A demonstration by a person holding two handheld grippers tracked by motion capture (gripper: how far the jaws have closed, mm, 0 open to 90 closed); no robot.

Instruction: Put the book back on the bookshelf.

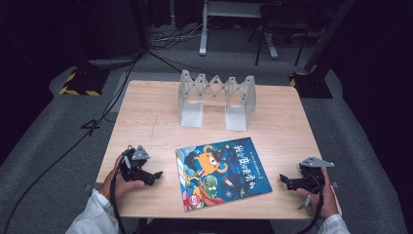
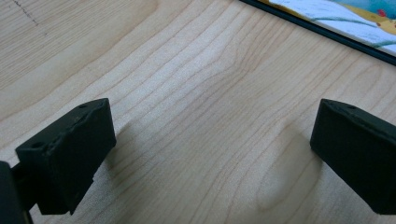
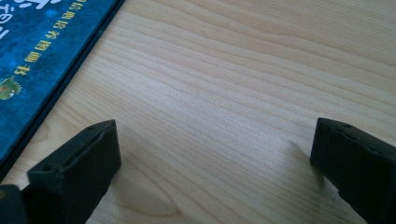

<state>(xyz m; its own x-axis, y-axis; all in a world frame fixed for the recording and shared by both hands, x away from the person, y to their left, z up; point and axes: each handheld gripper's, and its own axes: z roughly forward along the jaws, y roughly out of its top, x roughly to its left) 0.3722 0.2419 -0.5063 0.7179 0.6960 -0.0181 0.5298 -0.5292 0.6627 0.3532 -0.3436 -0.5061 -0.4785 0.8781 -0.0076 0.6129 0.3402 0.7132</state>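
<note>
The picture book (image 1: 222, 172) lies flat mid-surface between left gripper (image 1: 155, 176) and right gripper (image 1: 284, 181), both jaws released, empty. Risk: jaws skidding the thin cover off the front edge.

Light wood-grain table (image 1: 146, 122) on grey carpeted floor (image 1: 44, 141). Surround dark, black drapes or walls. Black cables (image 1: 122, 83) trail over the floor at far left. Yellow-black striped stand bases (image 1: 78, 83) beyond both far corners. Pale metal frame leg (image 1: 203, 29) and dark chair legs (image 1: 272, 44) behind the table.
</note>
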